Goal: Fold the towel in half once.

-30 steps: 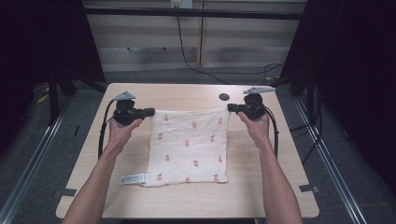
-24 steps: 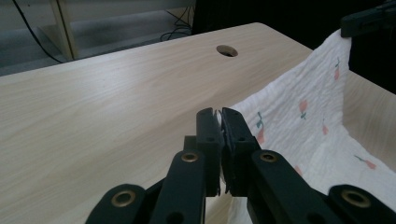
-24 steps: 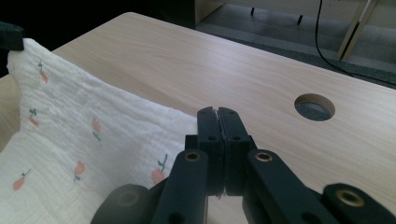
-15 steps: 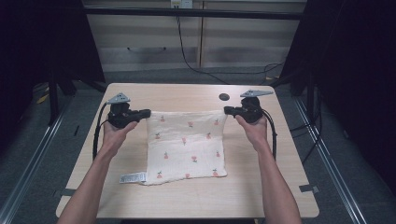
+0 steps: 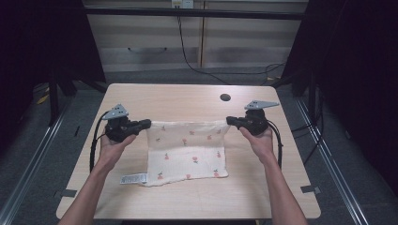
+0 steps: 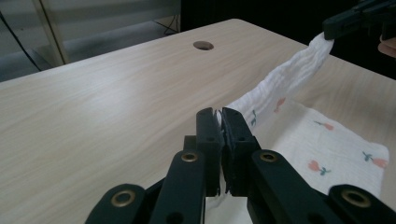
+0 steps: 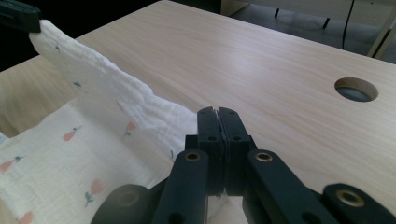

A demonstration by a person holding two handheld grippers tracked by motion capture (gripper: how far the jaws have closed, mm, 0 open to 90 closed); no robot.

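The cloth (image 5: 187, 150) was cream-white with small pink flower prints and a label at its near left corner. It lay in the middle of the table (image 5: 178, 101), its far edge lifted and stretched between the two grippers. The left gripper (image 5: 146, 123) was clenched on the far left corner, the right gripper (image 5: 229, 120) on the far right corner. Compared with one second before, both hands had come nearer to the person and the far edge had risen from the wood. Bare table lay beyond the cloth up to the round hole (image 5: 225, 97); the near edge was near the table's front.
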